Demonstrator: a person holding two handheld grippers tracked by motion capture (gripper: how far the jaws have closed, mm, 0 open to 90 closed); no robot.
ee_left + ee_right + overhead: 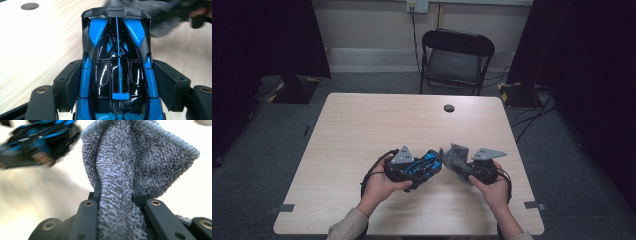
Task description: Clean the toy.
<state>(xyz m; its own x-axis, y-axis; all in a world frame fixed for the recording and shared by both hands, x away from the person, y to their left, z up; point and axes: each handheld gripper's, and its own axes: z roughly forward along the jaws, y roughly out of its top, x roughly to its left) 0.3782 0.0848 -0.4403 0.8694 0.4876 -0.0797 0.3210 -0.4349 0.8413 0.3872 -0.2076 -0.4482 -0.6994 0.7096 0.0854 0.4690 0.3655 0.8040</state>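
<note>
Pale wood table point(362, 130) lies under my grippers. My left gripper point(117, 82) clamps the car point(117, 65); my right gripper point(117, 195) pinches the cloth point(140, 152).

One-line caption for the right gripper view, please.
Right gripper clamps a grey cloth; blue toy car blurred beyond.
</note>
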